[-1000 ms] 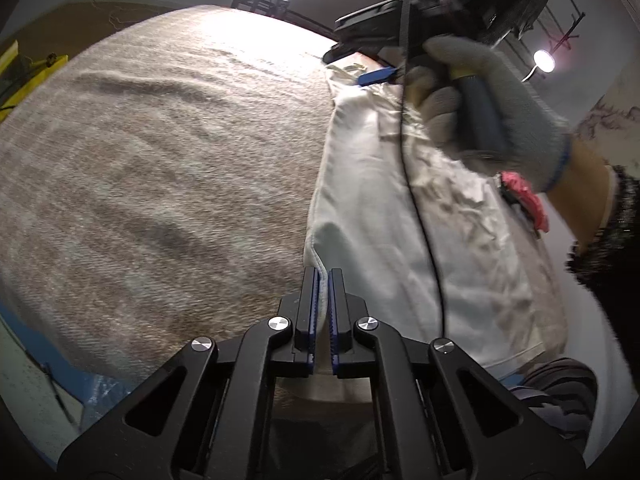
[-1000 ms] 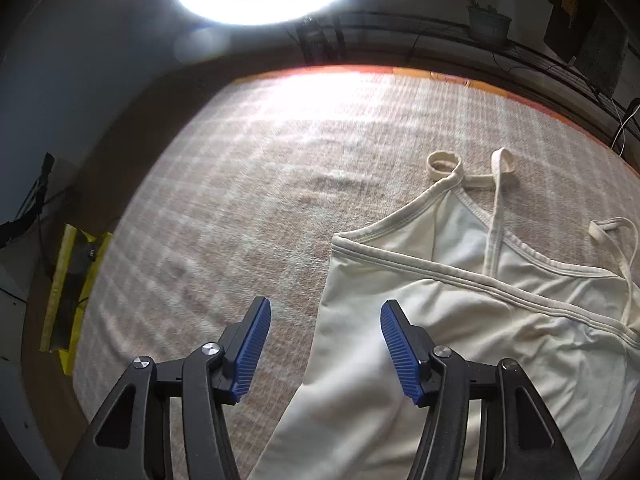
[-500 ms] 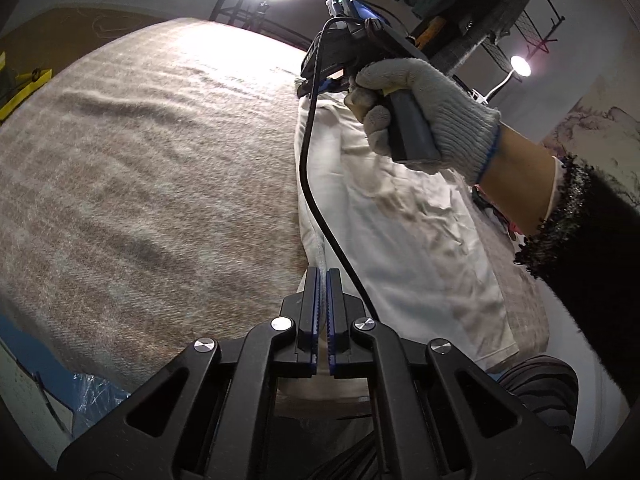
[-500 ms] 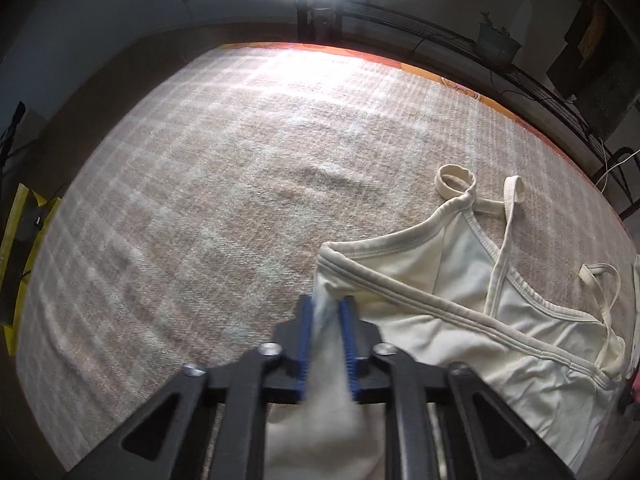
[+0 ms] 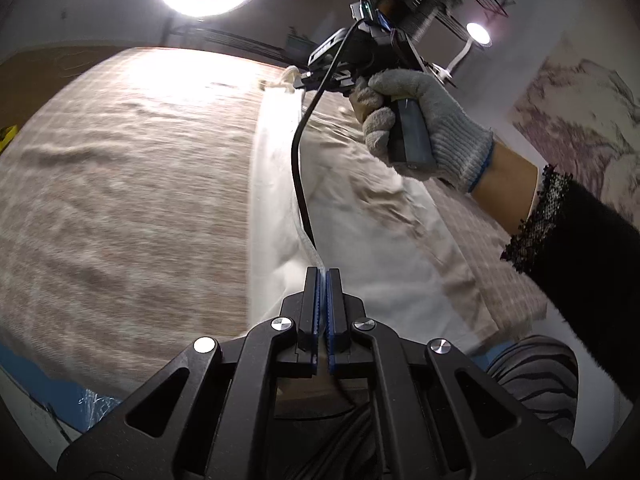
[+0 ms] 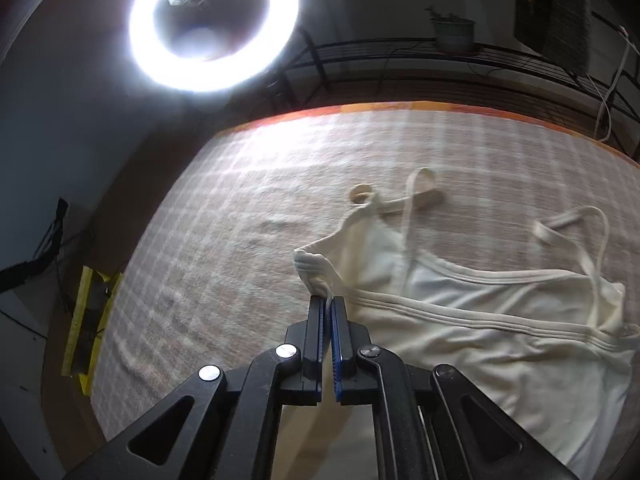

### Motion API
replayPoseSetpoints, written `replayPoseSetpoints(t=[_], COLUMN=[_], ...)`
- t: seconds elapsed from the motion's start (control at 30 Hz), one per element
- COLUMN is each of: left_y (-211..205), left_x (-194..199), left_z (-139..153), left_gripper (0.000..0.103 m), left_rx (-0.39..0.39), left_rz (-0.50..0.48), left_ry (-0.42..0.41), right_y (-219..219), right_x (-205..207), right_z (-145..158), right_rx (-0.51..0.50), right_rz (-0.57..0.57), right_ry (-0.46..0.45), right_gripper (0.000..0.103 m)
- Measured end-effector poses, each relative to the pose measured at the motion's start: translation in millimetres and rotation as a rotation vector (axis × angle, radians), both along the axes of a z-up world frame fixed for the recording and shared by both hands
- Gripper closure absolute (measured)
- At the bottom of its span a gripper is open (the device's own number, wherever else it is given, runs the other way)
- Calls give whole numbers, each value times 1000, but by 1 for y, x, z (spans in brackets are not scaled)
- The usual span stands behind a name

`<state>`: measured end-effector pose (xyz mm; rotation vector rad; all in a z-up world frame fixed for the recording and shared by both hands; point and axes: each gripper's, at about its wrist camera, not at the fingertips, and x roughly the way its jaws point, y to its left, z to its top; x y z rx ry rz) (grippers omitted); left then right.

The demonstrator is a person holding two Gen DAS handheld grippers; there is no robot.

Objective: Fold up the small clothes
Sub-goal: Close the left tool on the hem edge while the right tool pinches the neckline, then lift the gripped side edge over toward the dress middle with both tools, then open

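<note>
**Both tongs pinch one side of the top, ready for a lengthwise fold**

The wide worktop under a beige checked woven cloth [image 6: 248,240] fills most of both views, lit by a white ring lamp [image 6: 214,24] in the upper left of the right wrist frame. On it lies the cream strappy camisole top [image 6: 480,340], spread flat across the lower right of that frame, its thin straps [image 6: 416,196] trailing toward the upper centre.

In the left wrist view the garment runs as a long pale band up the middle, with one long edge raised off the cloth. That lifted edge looks deliberate: held at both ends, the side can be carried over evenly.

The left tongs [image 5: 322,276], bottom centre, are closed on the hem corner. The right tongs [image 6: 327,304] are clamped on the bunched armpit corner. The grey-gloved right hand [image 5: 416,120] holds its handle in the upper right, black cable [image 5: 298,176] dangling.
</note>
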<state>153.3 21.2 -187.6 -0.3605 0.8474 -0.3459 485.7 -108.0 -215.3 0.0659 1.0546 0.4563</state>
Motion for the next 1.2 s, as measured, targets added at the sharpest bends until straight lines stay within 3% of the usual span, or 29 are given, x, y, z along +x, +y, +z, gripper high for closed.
replayPoseSetpoints(t=[0.27, 0.3, 0.33, 0.37, 0.43, 0.47, 0.63, 0.87, 1.2], left_y=[-49, -52, -54, -54, -54, -54, -57, -47, -13], left_x=[18, 22, 22, 24, 23, 21, 6, -19, -25], left_z=[-17, -22, -24, -26, -25, -22, -4, 17, 57], left_gripper=[103, 101, 94, 84, 77, 74, 72, 72, 72], left_rx=[16, 11, 10, -6, -30, -27, 15, 70, 138], left_rz=[-129, -135, -135, -142, -155, -163, -217, -236, -121], left_ry=[73, 91, 103, 113, 116, 107, 63, 9, -77], right_y=[-52, -56, -59, -65, -76, -82, -108, -163, -227], right_x=[6, 8, 10, 13, 13, 11, 0, -53, -146], right_z=[-12, -16, -19, -22, -22, -21, 1, 53, 108], right_rx=[-22, -27, -34, -43, -36, -27, 6, 75, 93], right_rz=[-55, -64, -76, -91, -112, -123, -134, -161, -214], right_ry=[19, 32, 40, 46, 50, 40, 8, -78, -214], right_gripper=[99, 97, 96, 87, 64, 60, 57, 51, 49])
